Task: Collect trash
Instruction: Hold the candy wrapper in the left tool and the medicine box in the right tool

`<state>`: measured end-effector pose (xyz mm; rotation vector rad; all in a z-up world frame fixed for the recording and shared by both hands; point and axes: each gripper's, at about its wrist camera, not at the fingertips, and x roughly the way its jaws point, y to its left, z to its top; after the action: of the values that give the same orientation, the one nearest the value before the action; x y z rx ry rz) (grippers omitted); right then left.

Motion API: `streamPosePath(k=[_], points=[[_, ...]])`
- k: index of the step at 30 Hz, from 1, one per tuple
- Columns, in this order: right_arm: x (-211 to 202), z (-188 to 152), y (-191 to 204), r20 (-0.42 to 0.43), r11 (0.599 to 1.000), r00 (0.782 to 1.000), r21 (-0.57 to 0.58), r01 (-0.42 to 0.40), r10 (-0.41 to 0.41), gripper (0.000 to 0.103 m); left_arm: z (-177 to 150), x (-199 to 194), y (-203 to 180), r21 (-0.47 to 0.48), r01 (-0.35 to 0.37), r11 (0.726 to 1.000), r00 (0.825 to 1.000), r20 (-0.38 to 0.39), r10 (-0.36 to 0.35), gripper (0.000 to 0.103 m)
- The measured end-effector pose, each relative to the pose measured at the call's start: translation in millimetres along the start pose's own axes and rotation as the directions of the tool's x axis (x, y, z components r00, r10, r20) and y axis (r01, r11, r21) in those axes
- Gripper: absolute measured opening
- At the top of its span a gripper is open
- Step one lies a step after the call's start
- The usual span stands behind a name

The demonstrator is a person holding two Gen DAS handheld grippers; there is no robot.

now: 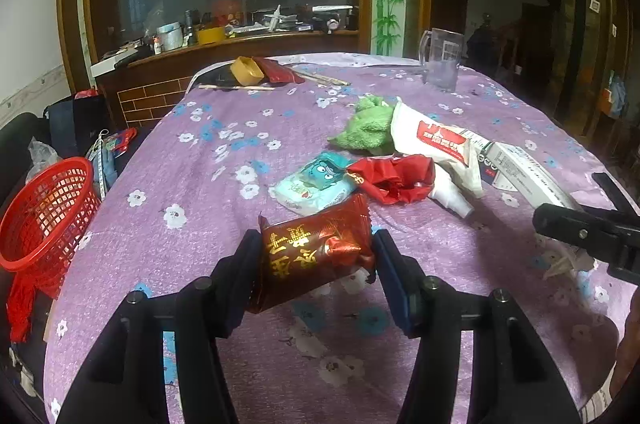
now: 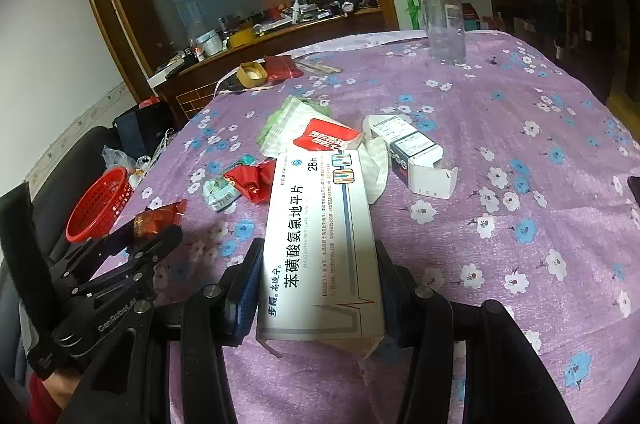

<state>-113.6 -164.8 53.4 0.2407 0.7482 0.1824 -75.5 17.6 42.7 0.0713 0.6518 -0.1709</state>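
Observation:
My left gripper (image 1: 316,248) is shut on a dark red snack wrapper (image 1: 316,256) with gold characters, held above the purple tablecloth. It shows at the left of the right wrist view (image 2: 158,220). My right gripper (image 2: 318,256) is shut on a long white medicine box (image 2: 320,244) with blue print, held over the table; the box also shows at the right of the left wrist view (image 1: 528,171). A red mesh basket (image 1: 44,216) hangs off the table's left edge; it also shows in the right wrist view (image 2: 98,203).
On the table lie a crumpled red wrapper (image 1: 396,179), a light blue tissue pack (image 1: 316,183), a green cloth (image 1: 368,123), a white and red pouch (image 1: 436,139), another small open box (image 2: 416,159), a clear jug (image 1: 442,59), a yellow tape roll (image 1: 246,69) and chopsticks (image 1: 324,77).

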Motion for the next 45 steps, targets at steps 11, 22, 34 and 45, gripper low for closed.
streamPosePath(k=[11,22,34,45], points=[[4.4,-2.2,4.2,-0.017,1.000,1.000,-0.016,-0.018,0.018,0.055,0.0,1.7,2.8,-0.009,-0.015,1.000,1.000,-0.015,0.015,0.056],[5.7,-2.2,5.7,-0.017,1.000,1.000,-0.023,-0.021,0.020,0.055,-0.6,2.7,2.5,-0.007,-0.025,1.000,1.000,-0.016,0.025,0.056],[6.7,-4.6,8.4,-0.023,0.999,0.999,-0.032,-0.024,0.023,0.055,-0.4,2.1,3.3,-0.008,-0.026,1.000,1.000,-0.016,0.026,0.056],[7.6,-4.1,11.1,-0.025,0.999,0.999,-0.039,-0.028,0.027,0.055,-0.6,0.8,5.5,-0.012,-0.028,1.000,1.000,-0.014,0.028,0.057]])
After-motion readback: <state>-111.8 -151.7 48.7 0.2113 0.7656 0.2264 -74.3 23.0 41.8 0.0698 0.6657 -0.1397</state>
